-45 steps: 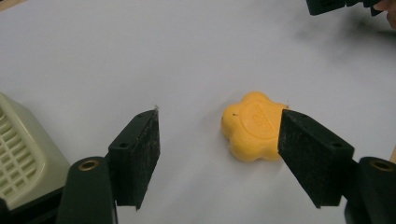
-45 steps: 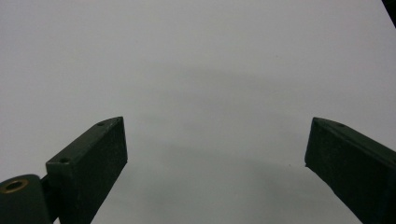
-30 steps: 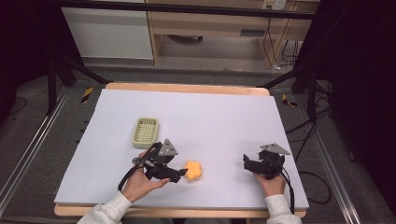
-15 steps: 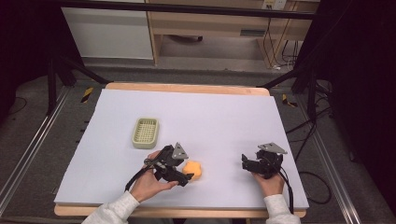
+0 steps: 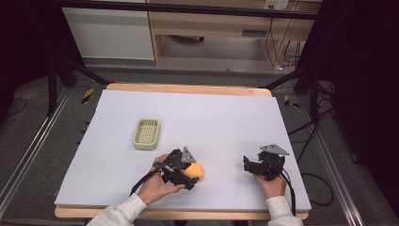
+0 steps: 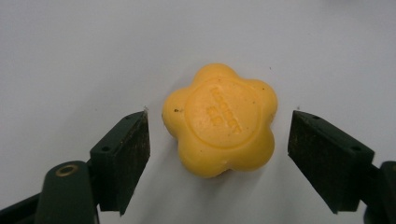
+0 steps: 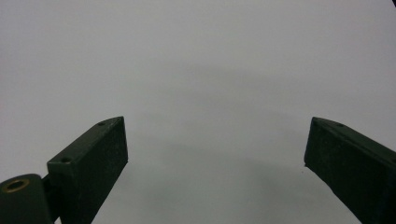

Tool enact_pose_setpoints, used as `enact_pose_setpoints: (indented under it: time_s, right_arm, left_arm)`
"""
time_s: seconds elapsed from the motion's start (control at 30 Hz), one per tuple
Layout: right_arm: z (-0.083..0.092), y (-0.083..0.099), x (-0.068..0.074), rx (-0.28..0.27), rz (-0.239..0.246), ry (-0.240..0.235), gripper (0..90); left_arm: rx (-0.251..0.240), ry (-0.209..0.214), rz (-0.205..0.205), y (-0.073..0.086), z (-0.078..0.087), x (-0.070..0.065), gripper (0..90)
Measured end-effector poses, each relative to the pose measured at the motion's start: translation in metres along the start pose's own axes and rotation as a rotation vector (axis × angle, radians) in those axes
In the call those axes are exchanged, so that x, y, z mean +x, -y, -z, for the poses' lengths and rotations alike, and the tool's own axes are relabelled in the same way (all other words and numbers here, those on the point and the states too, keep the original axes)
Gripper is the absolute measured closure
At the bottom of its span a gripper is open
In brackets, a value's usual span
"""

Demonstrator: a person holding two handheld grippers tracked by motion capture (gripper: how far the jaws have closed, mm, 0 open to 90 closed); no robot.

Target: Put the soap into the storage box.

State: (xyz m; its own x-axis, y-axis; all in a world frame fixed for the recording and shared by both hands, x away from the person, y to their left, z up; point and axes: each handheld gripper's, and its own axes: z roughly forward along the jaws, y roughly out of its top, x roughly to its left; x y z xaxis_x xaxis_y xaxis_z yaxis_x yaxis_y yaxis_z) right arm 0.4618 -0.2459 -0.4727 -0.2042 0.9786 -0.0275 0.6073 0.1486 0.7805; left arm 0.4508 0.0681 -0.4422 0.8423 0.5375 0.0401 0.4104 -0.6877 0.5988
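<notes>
Soap, a yellow flower-shaped bar (image 6: 220,120) with a stamped round centre, lies on the white table sheet (image 5: 216,117) near its front edge, where the left gripper (image 6: 218,140) has slid forward to bracket it, jaws wide and untouching, while the right gripper (image 7: 215,163) gapes empty.

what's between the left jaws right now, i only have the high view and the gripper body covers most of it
Observer: A yellow flower-shaped soap lies flat on the white table, between the open jaws of the left gripper. Neither jaw touches it.
Operator: any markings on it
Observer: A round raised disc on its top face carries embossed letters, too faint to read.
Operator: and the right one, holding anything
Observer: No. The right gripper has its jaws wide open, with bare table between them.
</notes>
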Motion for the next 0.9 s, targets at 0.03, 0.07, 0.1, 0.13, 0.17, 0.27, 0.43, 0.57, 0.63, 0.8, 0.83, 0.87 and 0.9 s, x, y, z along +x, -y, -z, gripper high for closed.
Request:
enact_pose_setpoints:
  time_s: [0.03,0.07,0.1,0.13,0.17,0.27,0.43,0.57,0.63,0.8,0.83,0.87,0.9]
  right_arm:
    - [0.0,0.0,0.0,-0.001,0.002,-0.002,6.7]
    - [0.0,0.0,0.0,-0.001,0.002,-0.002,6.7]
    - [0.0,0.0,0.0,0.001,-0.002,-0.002,6.7]
    - [0.0,0.0,0.0,0.001,-0.002,-0.002,6.7]
    - [0.0,0.0,0.0,0.003,-0.004,-0.003,6.7]
    - [0.001,0.0,-0.001,0.0,-0.008,-0.004,6.6]
    - [0.0,0.0,-0.001,0.006,-0.002,-0.004,6.7]
    - [0.0,0.0,-0.001,0.005,-0.005,-0.002,6.6]
    - [0.0,0.0,-0.002,0.006,-0.002,-0.004,6.6]
    - [-0.001,0.0,-0.002,0.007,-0.001,-0.002,6.6]
    - [-0.001,0.0,-0.002,0.007,-0.001,-0.001,6.6]
    - [-0.001,0.0,-0.002,0.007,-0.001,-0.001,6.6]
    - [0.0,0.0,-0.001,0.01,-0.006,0.0,6.6]
  left_arm:
    - [0.012,-0.003,-0.005,0.0,-0.002,0.0,20.3]
    - [0.012,-0.003,-0.005,0.0,-0.002,0.0,20.1]
    - [0.012,-0.007,-0.004,-0.001,-0.004,0.0,20.1]
    - [0.012,-0.007,-0.004,-0.001,-0.004,0.0,20.1]
    - [0.013,-0.004,-0.001,-0.001,-0.006,0.0,20.1]
    - [0.014,-0.002,0.006,-0.002,-0.008,0.0,19.8]
    - [0.033,-0.006,-0.002,-0.002,-0.013,0.0,20.1]
    - [0.042,-0.005,-0.001,-0.002,-0.017,0.0,20.8]
    - [0.053,-0.006,-0.003,-0.003,-0.02,0.0,20.9]
    - [0.055,-0.01,-0.002,-0.003,-0.022,-0.001,22.8]
    - [0.056,-0.007,0.002,-0.003,-0.022,-0.002,23.4]
    - [0.056,-0.007,0.002,-0.003,-0.022,-0.002,24.0]
    - [0.056,-0.011,0.002,-0.003,-0.022,-0.002,24.0]
